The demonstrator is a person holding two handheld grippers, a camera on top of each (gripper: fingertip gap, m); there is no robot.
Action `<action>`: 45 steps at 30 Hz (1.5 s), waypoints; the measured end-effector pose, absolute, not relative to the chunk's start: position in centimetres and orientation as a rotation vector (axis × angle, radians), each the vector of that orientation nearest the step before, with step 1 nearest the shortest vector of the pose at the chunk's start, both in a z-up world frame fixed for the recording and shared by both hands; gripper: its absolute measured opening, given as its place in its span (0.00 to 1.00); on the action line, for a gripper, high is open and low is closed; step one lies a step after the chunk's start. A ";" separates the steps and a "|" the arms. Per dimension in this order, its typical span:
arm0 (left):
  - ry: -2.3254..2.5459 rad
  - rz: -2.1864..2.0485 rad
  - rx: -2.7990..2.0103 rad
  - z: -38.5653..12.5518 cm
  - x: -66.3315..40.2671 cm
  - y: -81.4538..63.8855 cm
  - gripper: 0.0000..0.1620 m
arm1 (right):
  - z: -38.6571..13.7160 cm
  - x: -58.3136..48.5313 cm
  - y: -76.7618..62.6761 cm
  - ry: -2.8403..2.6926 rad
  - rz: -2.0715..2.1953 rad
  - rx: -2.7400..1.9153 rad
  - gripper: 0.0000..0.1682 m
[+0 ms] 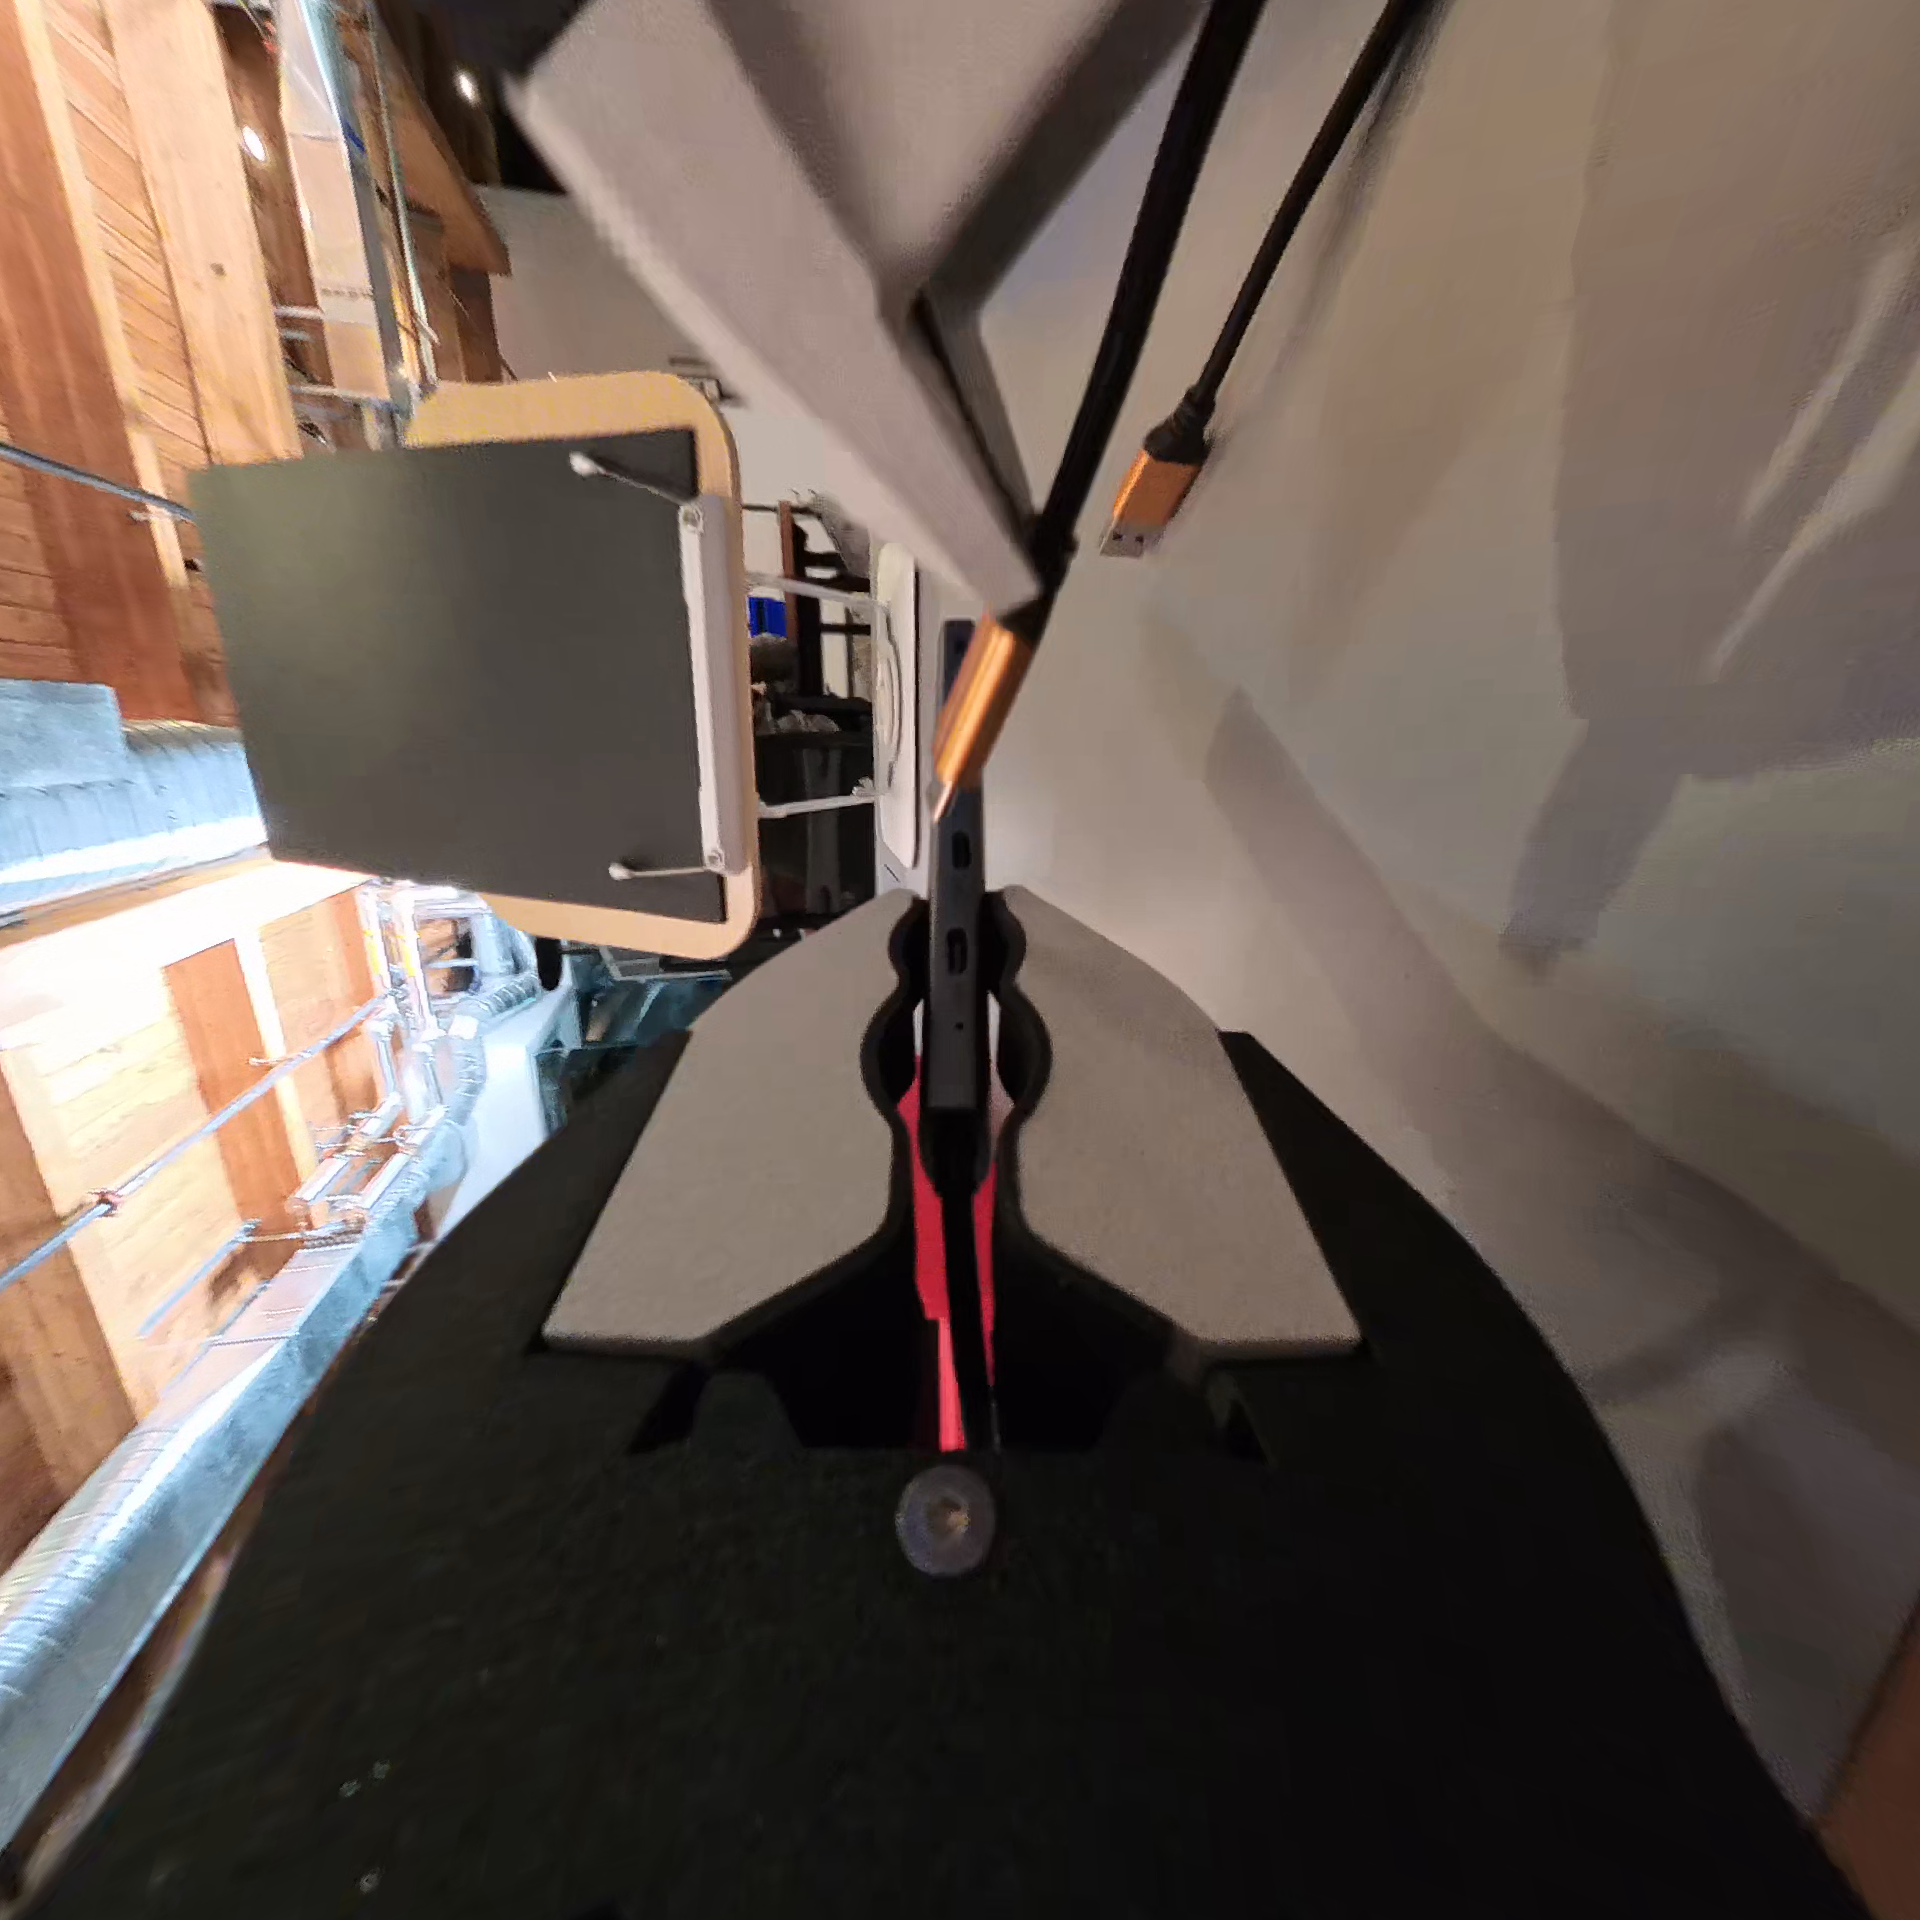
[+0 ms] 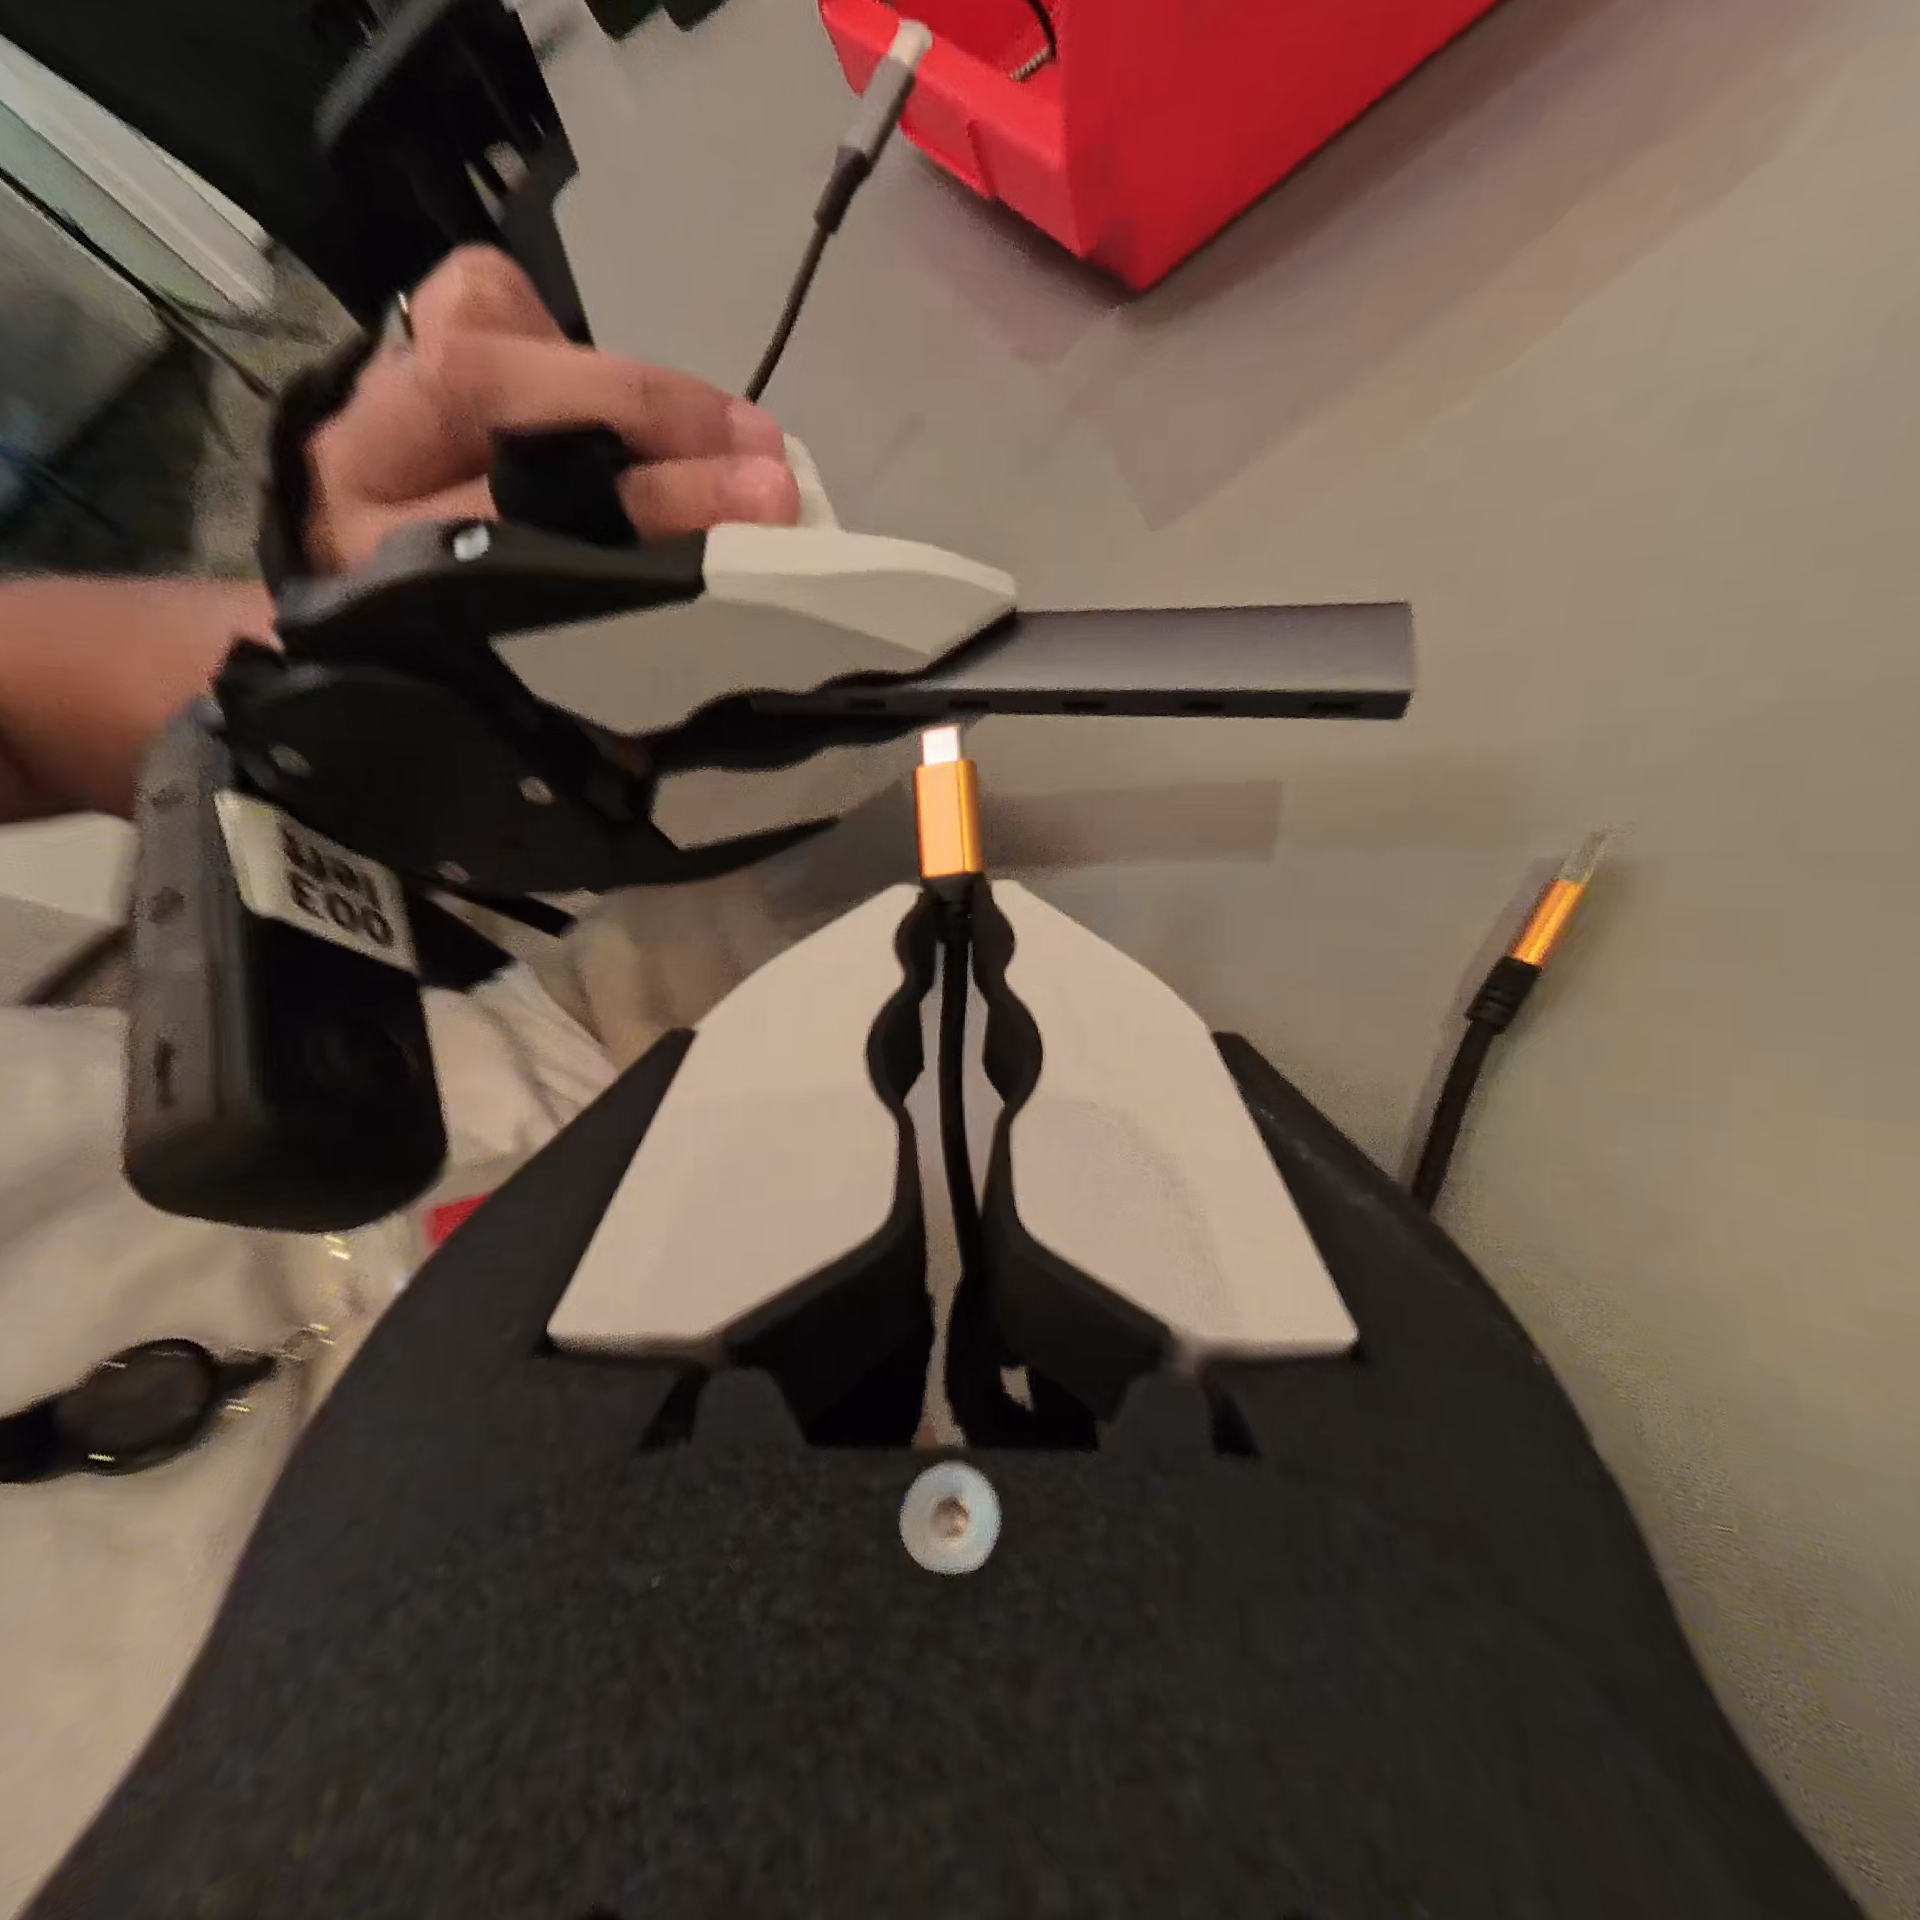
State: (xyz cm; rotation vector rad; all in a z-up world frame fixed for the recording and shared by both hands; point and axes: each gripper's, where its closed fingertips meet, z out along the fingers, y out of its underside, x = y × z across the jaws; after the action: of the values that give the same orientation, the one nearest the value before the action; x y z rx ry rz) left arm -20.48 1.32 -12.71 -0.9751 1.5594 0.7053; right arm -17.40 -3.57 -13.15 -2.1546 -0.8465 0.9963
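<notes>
A slim dark hub is clamped in the left gripper above a grey table. An orange-collared cable plug, pinched by the right gripper, is held just below, apparently not touching, a side port.

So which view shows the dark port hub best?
The right wrist view: the hub lies side-on, its row of ports visible, clamped in the left gripper. The left wrist view shows it only edge-on between the fingers.
</notes>
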 end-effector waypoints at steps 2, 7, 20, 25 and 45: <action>1.562 0.715 -0.949 -12.7 -20.0 1.0 0.06 | -13.2 -17.6 -3.6 -0.751 1.131 -2.184 0.04; 1.562 0.721 -0.952 -12.9 -19.6 0.9 0.06 | -13.4 -17.1 -3.7 -0.690 1.234 -2.211 0.04; 1.582 0.716 -0.967 -13.6 -19.8 1.2 0.06 | -14.1 -17.3 -3.8 -0.669 1.274 -2.245 0.04; 1.589 0.719 -0.963 -13.8 -19.8 1.1 0.06 | -14.2 -17.1 -3.7 -0.658 1.275 -2.249 0.04; 1.623 0.746 -0.956 -14.4 -20.0 1.0 0.06 | -14.9 -17.2 -3.7 -0.654 1.210 -2.301 0.04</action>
State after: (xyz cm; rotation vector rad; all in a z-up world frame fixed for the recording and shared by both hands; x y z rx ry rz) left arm -19.96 1.04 -14.43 -0.9559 1.6235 0.7459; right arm -17.21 -3.74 -14.95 -2.3007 -0.6543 1.2104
